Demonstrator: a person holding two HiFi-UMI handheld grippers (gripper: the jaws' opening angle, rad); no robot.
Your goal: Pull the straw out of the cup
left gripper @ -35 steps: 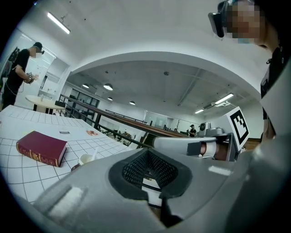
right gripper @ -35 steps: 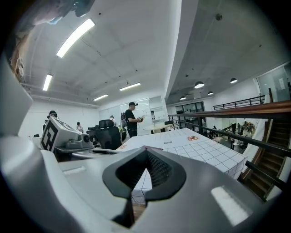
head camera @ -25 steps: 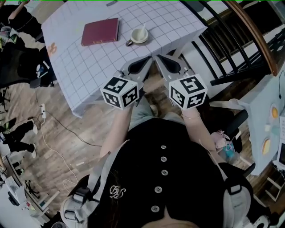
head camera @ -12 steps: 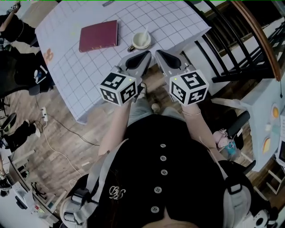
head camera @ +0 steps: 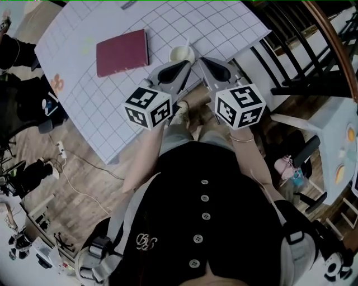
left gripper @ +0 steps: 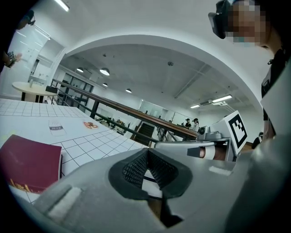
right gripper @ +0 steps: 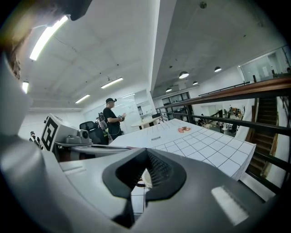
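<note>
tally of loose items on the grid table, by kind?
red book: 1
cup: 1
straw, standing in the cup: 1
small dark item at the far edge, too small to identify: 1
Total: 4

Two obstacles lie on the table (head camera: 100,106): a red book (head camera: 122,52) toward the left and a cup (head camera: 180,54) close to the near right edge. They are apart, with a strip of bare table surface between them wide enough for passage. Left of and nearer than the book, the surface holds only a flat printed mark (head camera: 57,84). The left gripper (head camera: 188,65) and right gripper (head camera: 201,59) sit side by side over the near edge with their jaws closed. Their tips are just beside the cup, and the gap between the two grippers is narrow. A dark railing (head camera: 296,56) runs along the table's right side and limits room there. Overhead space is open.
</note>
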